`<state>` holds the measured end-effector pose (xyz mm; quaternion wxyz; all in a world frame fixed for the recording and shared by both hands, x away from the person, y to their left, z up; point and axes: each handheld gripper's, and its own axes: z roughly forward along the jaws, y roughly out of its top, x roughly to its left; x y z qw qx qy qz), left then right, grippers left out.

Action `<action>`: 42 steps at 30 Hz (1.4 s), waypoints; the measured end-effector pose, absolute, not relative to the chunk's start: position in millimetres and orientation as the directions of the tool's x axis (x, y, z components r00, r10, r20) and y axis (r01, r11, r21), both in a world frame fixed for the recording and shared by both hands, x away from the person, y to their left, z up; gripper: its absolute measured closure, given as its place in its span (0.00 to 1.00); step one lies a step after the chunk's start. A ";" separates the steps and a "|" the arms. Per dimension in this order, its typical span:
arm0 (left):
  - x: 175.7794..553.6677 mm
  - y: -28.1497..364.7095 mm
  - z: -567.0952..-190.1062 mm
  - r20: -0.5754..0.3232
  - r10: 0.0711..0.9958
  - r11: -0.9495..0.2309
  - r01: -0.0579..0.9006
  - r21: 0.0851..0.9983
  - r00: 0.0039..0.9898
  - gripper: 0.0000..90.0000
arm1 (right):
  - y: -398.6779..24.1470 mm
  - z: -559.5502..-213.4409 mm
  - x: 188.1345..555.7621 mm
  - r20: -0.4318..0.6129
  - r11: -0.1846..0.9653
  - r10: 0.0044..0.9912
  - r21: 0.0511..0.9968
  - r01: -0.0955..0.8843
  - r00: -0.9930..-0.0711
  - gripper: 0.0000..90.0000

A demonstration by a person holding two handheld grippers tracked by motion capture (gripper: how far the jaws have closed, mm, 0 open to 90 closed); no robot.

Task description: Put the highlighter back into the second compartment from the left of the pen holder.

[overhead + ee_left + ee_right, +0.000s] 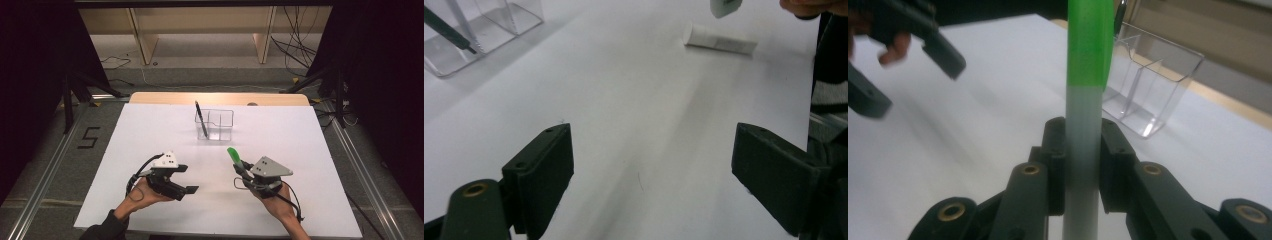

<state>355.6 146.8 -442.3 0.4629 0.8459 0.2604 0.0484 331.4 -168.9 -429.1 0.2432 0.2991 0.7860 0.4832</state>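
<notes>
My right gripper [242, 170] is shut on a marker [233, 155] with a green cap and a pale barrel, which tilts up and away from the hand. In the right gripper view both pads press the marker's barrel [1082, 150] and its green cap rises above my right gripper [1082, 145]. My left gripper [186, 179] is held low at the table's front left, open, with nothing between its fingers. In the left gripper view my left gripper [654, 165] has its jaws wide apart over bare table.
A clear plastic organiser [216, 125] with compartments stands at the middle back of the white table [150, 130], with a black pen [201, 119] leaning in it. A white cylinder [720, 40] lies on the table beyond the left gripper. Beyond the table are cables and wooden legs.
</notes>
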 end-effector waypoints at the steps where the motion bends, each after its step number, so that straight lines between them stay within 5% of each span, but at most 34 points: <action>1: 354.4 148.7 -443.7 -0.177 0.491 -0.410 0.406 0.817 0.853 0.19 | -170.2 -428.1 333.9 -0.047 0.319 0.708 0.912 0.259 -0.705 0.86; 5: 349.5 153.1 -450.0 -0.200 0.522 -0.351 0.423 0.836 0.829 0.19 | -173.7 -425.3 344.5 0.091 0.201 0.703 0.926 0.319 -0.706 0.86; 16: 338.4 165.9 -456.4 -0.181 0.595 -0.286 0.417 0.863 0.783 0.18 | -164.9 -421.3 366.1 0.204 0.103 0.702 0.919 0.381 -0.682 0.86; 42: 329.1 173.7 -463.9 -0.201 0.630 -0.229 0.428 0.874 0.750 0.18 | -112.2 -392.2 440.9 0.166 0.128 0.734 0.918 0.374 -0.658 0.85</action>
